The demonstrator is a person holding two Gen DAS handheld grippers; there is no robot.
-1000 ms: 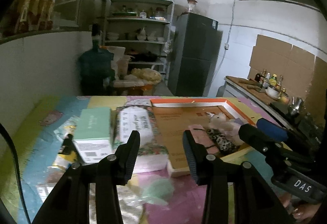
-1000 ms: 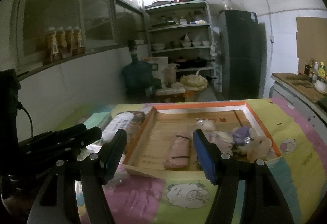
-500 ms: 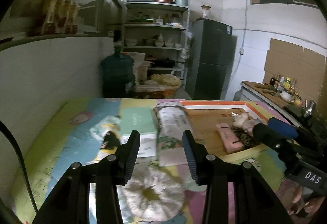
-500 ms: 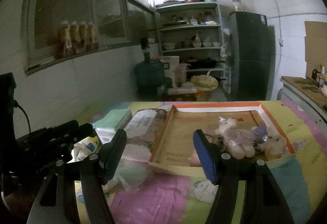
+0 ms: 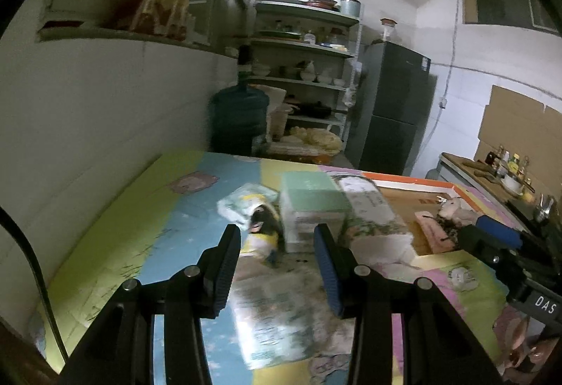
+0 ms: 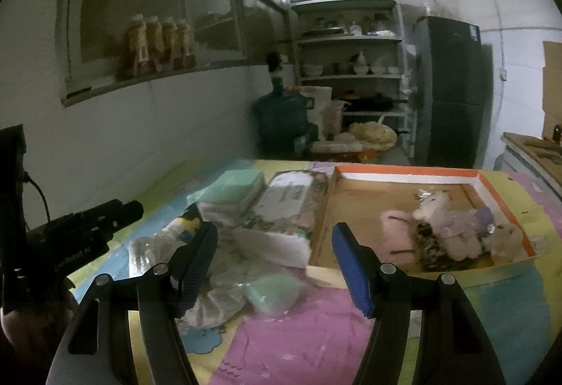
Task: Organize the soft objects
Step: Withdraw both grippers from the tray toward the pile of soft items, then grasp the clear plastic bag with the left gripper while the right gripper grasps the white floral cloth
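An orange-rimmed cardboard tray (image 6: 404, 170) on the right holds plush toys (image 6: 446, 227) and a pink pouch (image 6: 397, 234); it also shows in the left wrist view (image 5: 407, 179). Left of it lie a green tissue box (image 5: 311, 197), a floral wipes pack (image 5: 368, 209), a clear-bagged packet (image 5: 263, 220), a wrapped soft pack (image 5: 270, 318) and a small green bagged item (image 6: 272, 290). My left gripper (image 5: 277, 265) is open and empty above the wrapped pack. My right gripper (image 6: 274, 262) is open and empty above the loose bags.
The colourful mat (image 5: 147, 227) covers the table against a white wall on the left. Behind it stand a water jug (image 5: 239, 114), shelves (image 5: 305, 47) and a fridge (image 5: 390, 111). A counter with bottles (image 5: 505, 167) is on the right.
Both grippers have swung left and pulled back from the tray. The left one now points at the tissue box and bagged items; the tray sits further right in both views.
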